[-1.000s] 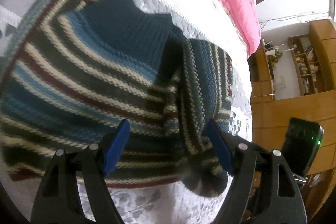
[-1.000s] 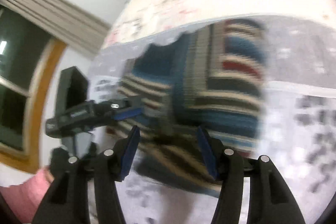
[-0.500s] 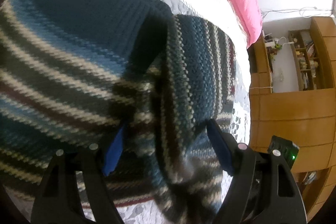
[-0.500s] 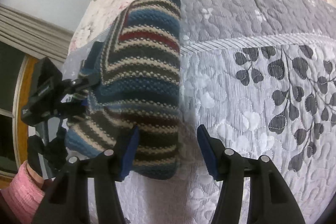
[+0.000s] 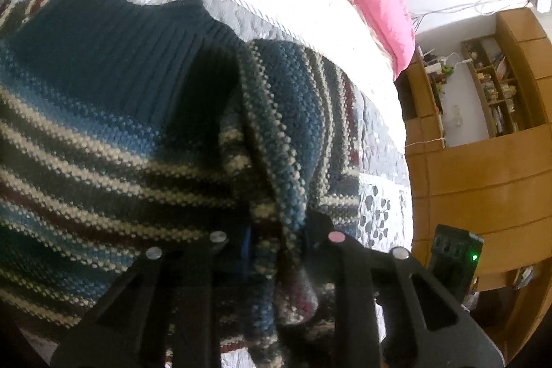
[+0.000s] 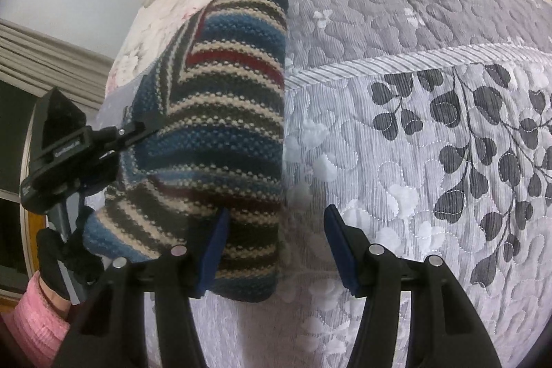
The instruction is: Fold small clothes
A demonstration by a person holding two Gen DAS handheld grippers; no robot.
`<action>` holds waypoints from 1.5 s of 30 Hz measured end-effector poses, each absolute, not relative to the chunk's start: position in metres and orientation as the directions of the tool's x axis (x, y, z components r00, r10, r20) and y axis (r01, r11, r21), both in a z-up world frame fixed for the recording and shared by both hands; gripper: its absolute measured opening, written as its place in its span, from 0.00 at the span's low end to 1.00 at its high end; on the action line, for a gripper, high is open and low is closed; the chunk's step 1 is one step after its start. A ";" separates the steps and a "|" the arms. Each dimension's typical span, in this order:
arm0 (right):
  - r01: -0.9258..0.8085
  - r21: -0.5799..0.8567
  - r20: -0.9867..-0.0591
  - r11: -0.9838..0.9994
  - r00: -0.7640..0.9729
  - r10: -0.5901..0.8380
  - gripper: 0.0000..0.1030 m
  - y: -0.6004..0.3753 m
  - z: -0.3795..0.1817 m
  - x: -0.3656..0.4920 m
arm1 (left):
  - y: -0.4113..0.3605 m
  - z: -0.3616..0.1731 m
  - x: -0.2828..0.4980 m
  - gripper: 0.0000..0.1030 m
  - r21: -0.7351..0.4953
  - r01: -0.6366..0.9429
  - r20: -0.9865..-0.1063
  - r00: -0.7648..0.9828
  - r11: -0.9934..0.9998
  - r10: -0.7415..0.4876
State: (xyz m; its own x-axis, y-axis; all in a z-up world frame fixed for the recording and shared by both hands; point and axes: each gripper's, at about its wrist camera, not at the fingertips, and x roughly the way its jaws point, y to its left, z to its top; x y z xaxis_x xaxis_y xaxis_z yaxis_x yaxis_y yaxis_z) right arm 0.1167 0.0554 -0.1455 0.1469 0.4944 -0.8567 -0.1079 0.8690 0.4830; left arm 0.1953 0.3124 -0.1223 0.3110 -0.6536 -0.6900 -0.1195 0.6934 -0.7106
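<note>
A: Where is everything on the bed?

B: The grey quilt covers the near part. The sweater lies on it toward the left edge, with one side turned over the body, so its stripes cross at an angle.

A: What changed in the last second?

B: The left gripper was wide open above the knit. Now its fingers have closed on a bunched fold of the sweater, near the hem.

A: And the right gripper?

B: It has swung to the sweater's near corner. Its fingers stand apart, gripping nothing; the left finger overlaps the knit and the other sits over bare quilt.

A: So what for the task?

B: I'd say one side fold is in, and the left grip looks set to carry the next fold. The right may pinch the corner to match.
</note>
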 end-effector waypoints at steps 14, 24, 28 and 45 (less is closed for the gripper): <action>-0.144 0.464 -0.859 0.874 0.168 0.484 0.56 0.072 -0.129 0.118 | 0.358 -0.071 0.172 0.17 -0.723 -0.059 -0.643 0.423 0.688 -0.639; -0.188 0.479 -0.845 0.857 0.164 0.509 0.56 0.104 -0.121 0.121 | 0.433 -0.021 0.156 0.17 -0.658 -0.051 -0.671 0.493 0.752 -0.554; -0.211 0.489 -0.839 0.846 0.153 0.523 0.56 0.121 -0.123 0.122 | 0.469 -0.023 0.151 0.17 -0.626 -0.097 -0.703 0.500 0.773 -0.507; -0.295 0.538 -0.821 0.790 0.029 0.570 0.56 0.207 -0.150 0.112 | 0.547 -0.093 0.130 0.17 -0.591 -0.253 -0.770 0.462 0.766 -0.441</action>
